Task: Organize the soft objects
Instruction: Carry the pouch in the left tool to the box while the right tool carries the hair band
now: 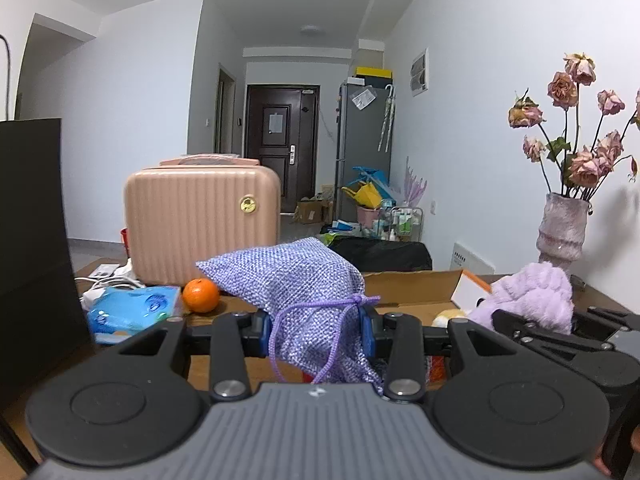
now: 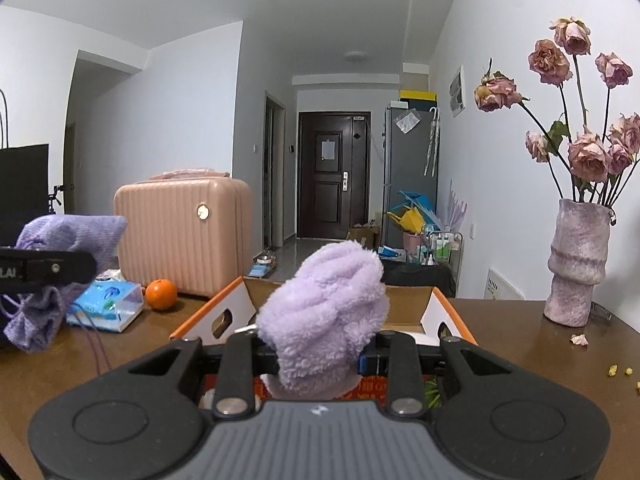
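Both wrist views low, facing hallway; share suitcase (image 1: 202, 222), vase (image 2: 578, 262).

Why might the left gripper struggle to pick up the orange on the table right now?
Probably it cannot yet: the left gripper is shut on the purple drawstring pouch, so its jaws are occupied. The orange itself sits uncovered beside the pink case.

- The left gripper (image 1: 318, 330) is built of black linkage arms joined by silver round-headed pins, with blue pads on the fingers (image 1: 369, 330).
- Two large black discs flank a grey ribbed housing at the near edge, marked by a small white logo.
- The right gripper (image 2: 318, 354) is made alike: black arms, silver pins, grey ribbed housing, and one blue pad seen at right.
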The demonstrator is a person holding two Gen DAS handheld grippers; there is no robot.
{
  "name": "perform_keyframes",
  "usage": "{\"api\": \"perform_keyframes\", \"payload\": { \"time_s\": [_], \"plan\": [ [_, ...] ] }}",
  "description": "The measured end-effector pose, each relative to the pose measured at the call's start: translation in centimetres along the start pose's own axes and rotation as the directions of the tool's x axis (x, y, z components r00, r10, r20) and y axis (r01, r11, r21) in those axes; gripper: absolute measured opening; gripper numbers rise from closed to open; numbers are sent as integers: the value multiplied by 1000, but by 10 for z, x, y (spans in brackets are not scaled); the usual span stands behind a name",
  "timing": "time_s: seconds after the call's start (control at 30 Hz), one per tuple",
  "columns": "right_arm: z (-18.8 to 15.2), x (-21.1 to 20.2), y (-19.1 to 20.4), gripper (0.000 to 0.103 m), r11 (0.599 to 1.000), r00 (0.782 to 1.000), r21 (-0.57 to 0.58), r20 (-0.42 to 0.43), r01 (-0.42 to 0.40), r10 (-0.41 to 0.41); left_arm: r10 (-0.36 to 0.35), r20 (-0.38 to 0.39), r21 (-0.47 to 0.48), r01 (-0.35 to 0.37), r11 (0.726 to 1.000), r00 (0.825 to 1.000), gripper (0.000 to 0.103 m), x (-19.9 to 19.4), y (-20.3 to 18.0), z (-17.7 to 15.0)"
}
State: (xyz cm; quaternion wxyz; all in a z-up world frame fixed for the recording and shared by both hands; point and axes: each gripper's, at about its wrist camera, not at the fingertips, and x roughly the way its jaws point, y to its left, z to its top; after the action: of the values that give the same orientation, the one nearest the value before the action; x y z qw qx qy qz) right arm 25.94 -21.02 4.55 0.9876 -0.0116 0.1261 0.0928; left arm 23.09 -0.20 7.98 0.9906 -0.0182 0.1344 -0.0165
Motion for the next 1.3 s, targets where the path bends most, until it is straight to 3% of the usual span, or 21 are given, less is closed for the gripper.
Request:
{"api": "perform_keyframes", "payload": {
  "time_s": [0.53,1.3],
  "plan": [
    [17,42,-9,29,1000,999,-7,37,29,-29,-27,-13,-10,27,1000,1000,40,56,-22,15],
    [30,117,-16,30,999,999,-9,-6,46,-46,-13,-48,31,15,999,999,40,135,-35,23]
  ]
}}
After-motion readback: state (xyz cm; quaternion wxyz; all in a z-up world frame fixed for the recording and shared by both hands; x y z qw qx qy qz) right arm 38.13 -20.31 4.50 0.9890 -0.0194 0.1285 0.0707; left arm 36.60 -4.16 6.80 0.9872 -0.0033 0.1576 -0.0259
